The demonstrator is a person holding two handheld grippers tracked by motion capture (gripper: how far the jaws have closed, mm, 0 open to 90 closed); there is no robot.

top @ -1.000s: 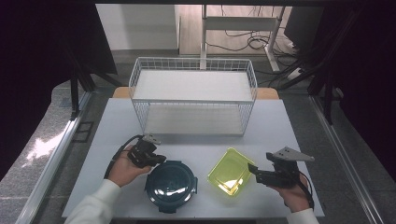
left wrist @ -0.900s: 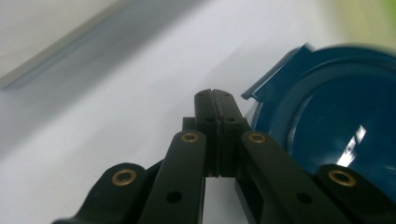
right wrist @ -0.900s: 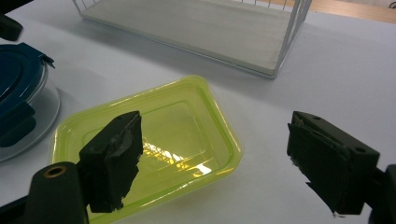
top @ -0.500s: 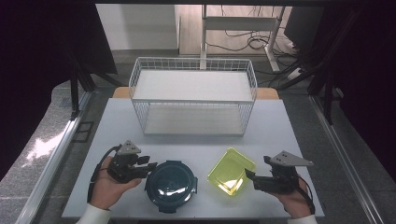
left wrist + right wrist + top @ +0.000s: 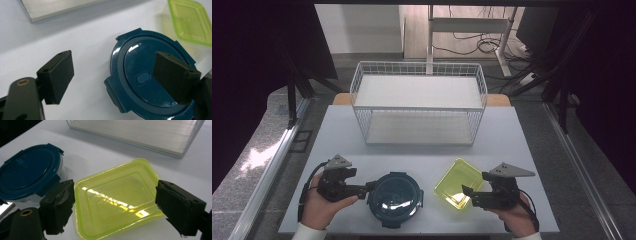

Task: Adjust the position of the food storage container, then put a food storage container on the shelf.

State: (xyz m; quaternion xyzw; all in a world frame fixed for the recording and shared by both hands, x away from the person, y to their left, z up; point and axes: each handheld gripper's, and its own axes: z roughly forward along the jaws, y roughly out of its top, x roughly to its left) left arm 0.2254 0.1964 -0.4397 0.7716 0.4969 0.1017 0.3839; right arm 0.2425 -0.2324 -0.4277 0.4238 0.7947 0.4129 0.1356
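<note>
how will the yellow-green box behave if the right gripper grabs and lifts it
The yellow-green box looks like thin clear plastic, so probably light and a bit bendy. Its glossy lid may slip between the pads. It sits low and flat on the table, so it is unlikely to tip or roll.

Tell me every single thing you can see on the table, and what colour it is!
round container: one, clear body with a dark blue clip lid, near edge of the table, left of middle.
rectangular container: one, see-through yellow-green, lid on, near edge, right of the round one.
wire basket: one, white, far half of the table, nothing in it.
table: one, pale grey.
left gripper: one, black, jaws open after just opening, tips by the round container's left rim, nothing between them.
right gripper: one, black, jaws open, aimed at the yellow-green container's near side.
hands: two, one holding each gripper at the near edge.
</note>
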